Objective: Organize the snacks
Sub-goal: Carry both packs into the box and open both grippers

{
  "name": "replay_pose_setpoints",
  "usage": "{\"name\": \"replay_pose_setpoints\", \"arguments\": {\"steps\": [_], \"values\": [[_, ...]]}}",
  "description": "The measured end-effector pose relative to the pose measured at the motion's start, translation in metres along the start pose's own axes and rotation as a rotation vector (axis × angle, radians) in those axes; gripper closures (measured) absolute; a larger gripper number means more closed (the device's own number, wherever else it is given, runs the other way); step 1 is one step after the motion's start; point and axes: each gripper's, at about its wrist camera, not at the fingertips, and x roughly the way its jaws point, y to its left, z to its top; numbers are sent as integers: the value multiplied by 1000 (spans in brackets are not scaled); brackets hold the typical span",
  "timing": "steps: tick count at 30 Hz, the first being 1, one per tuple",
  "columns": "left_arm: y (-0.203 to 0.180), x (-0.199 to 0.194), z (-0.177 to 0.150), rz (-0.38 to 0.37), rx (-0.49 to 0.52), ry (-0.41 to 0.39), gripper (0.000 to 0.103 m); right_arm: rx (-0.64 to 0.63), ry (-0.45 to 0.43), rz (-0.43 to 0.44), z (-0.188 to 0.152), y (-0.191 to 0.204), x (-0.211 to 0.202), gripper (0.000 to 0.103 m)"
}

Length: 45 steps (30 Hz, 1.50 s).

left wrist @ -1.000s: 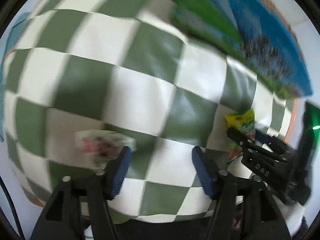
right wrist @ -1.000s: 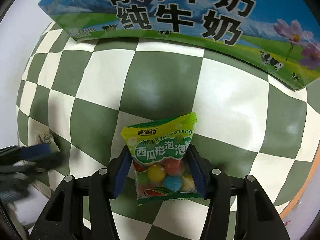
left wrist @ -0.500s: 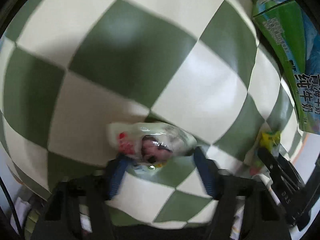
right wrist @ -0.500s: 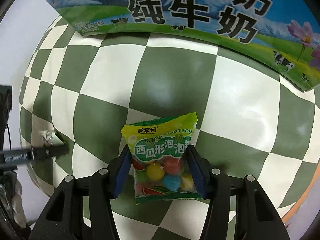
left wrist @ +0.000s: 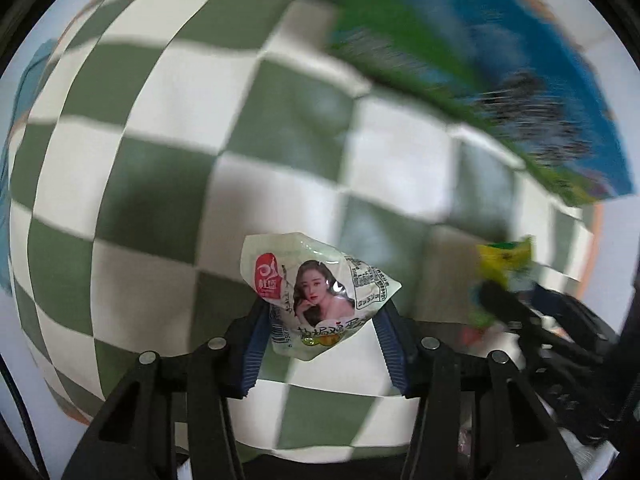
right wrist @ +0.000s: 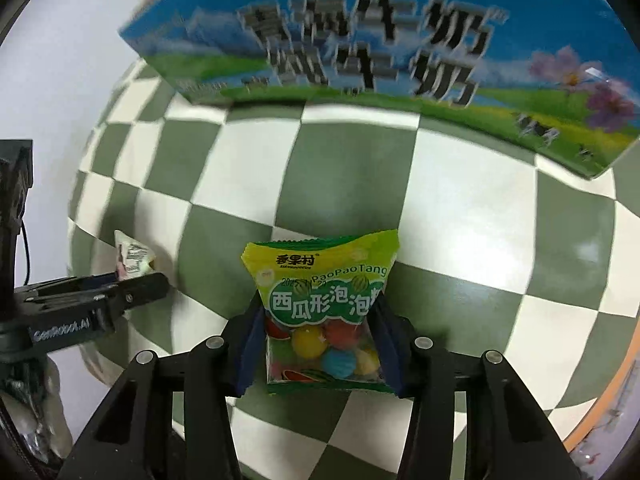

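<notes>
The left hand-held gripper is clamped on a pale green snack packet printed with a woman's portrait and a red logo; the packet sits crumpled between the two blue-padded fingers and juts forward past their tips, above the green-and-white checkered cloth that covers the surface. In the right wrist view the same packet shows only as a small pale corner poking beyond the tip of the left hand-held gripper, which enters from the left edge. The right hand-held gripper is closed on a watermelon bubble gum bag, yellow-green at the top with a clear window full of coloured gum balls; its lower half is pinched between the blue pads and its sealed top edge stands above them. From the left wrist view this bag appears blurred at the right, held by the right hand-held gripper. Farther back on the checkered cloth stands a blue and green milk carton box with large dark Chinese lettering, cows and pink flowers; it is also seen, smeared by motion, at the upper right of the left wrist view. Both packets are well apart from the box.
</notes>
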Motion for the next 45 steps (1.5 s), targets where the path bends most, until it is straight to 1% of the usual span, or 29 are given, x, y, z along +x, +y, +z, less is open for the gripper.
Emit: {"name": "replay_pose_setpoints", "arguments": {"steps": [3,5,6,8,9,11,12,14,17,20,21,22,23,24,26,27,28,29,30,31,32,34,36,40,43,45], "values": [[-26,-31,9,-43,50,-52,55,22,-45,45,1,-3,-26,52],[-45,-59,21,-88,90,-104,55,37,-83,77,5,-5,-50,52],[-57,-64,34,-102,106,-126,55,46,-115,99,8,-6,-69,52],[-66,-96,53,-131,145,-166,55,56,-162,121,16,-9,-96,52],[-46,-127,68,-139,157,-176,55,64,-191,135,21,-13,-112,52],[-61,-146,86,-155,193,-211,55,86,-265,157,34,-21,-145,52],[-57,-160,93,-154,203,-217,55,97,-290,165,42,-26,-158,51],[-59,-172,112,-144,218,-230,55,121,-324,175,57,-34,-175,51],[-67,-170,147,-101,229,-218,55,155,-364,155,88,-50,-186,51],[-61,-149,174,-75,216,-176,54,197,-346,167,114,-63,-174,51],[-59,-140,178,-72,210,-164,54,208,-334,166,122,-68,-168,51],[-56,-130,188,-61,206,-139,52,223,-312,164,131,-73,-160,51],[-53,-116,199,-49,205,-96,50,229,-299,166,136,-75,-154,51],[-49,-105,204,-47,196,-69,49,240,-281,164,142,-79,-146,51],[-38,-78,218,-32,168,11,48,240,-209,139,153,-81,-125,50],[-36,-71,221,-20,164,25,46,242,-179,131,155,-82,-117,50],[-33,-62,225,-1,171,41,40,258,-141,124,157,-84,-106,46],[-31,-55,226,22,174,48,30,261,-118,116,158,-85,-100,40],[-30,-53,227,34,177,45,23,251,-98,84,160,-83,-96,19],[-29,-53,228,38,181,40,13,237,-94,31,161,-80,-95,4],[-29,-53,227,40,185,31,10,226,-100,14,161,-78,-95,3],[-28,-54,226,42,186,18,9,209,-110,-40,163,-73,-100,3],[-26,-55,224,45,187,10,5,210,-106,-71,165,-72,-101,3],[-24,-63,217,65,185,-17,4,219,-107,-157,167,-74,-101,2],[-23,-74,212,84,186,-49,4,226,-95,-180,164,-78,-96,2],[-22,-81,209,102,182,-77,4,231,-103,-182,160,-80,-96,2]]}}
